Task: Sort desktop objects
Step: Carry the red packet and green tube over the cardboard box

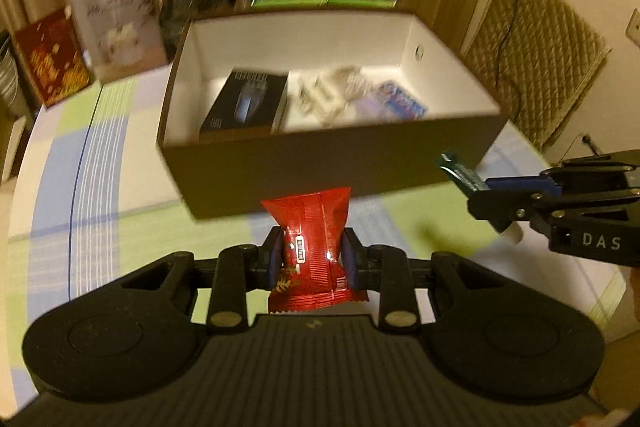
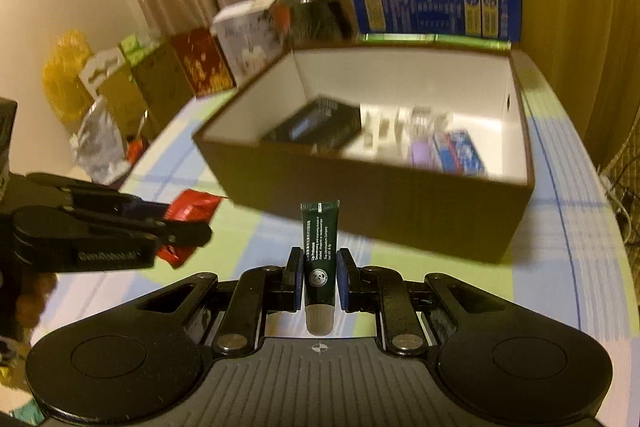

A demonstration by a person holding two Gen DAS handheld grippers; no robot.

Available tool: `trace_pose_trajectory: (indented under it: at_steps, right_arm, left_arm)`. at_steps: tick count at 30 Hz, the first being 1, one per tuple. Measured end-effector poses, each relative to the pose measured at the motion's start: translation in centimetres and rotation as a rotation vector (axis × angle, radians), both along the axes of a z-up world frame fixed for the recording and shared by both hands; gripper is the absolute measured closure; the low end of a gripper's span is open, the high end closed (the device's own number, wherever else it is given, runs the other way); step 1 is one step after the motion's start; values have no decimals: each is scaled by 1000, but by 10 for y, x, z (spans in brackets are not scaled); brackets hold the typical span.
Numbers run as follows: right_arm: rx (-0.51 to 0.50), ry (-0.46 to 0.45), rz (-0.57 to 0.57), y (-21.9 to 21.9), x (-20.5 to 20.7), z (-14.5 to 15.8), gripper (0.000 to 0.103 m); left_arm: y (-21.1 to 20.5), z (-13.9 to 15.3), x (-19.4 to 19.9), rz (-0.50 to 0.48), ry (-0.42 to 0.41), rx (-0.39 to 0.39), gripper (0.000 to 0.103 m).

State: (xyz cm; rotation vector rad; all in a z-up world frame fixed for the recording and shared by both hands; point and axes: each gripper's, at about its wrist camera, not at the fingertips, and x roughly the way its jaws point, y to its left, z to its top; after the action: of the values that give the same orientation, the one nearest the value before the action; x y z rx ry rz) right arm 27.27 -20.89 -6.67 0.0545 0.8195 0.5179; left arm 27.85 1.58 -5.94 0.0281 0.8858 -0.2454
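While the left claw pinches a red foil packet, the right claw grips a dark green tube. The brown cardboard box holds a black carton and blurred pale packets.

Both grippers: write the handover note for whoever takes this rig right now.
Left gripper: shut on a red snack packet, held above the table short of the box.
Right gripper: shut on a dark green lip balm tube, cap toward the camera.
Brown cardboard box: open, straight ahead on the checked tablecloth.
Done: a black product box, a blue packet and some pale, blurred items are already inside.
Left: carry both held items over the rim and release them.
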Motion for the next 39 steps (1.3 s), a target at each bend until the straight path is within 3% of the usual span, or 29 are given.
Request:
trace_pose_trajectory:
  at_steps: [7, 14, 25, 39]
  right_arm:
    - [26, -62, -29, -5, 34, 29, 89]
    - [15, -99, -56, -7, 75, 40, 89]
    - [-22, -78, -83, -7, 120, 27, 89]
    - [-36, -4, -111, -14, 161, 1, 89]
  left_arm:
    - [-9, 23, 40, -21, -63, -14, 78]
    - [-16, 28, 89, -39, -76, -8, 78]
    - [-25, 11, 154, -49, -11, -12, 78]
    - [-27, -21, 197, -45, 74, -3, 78]
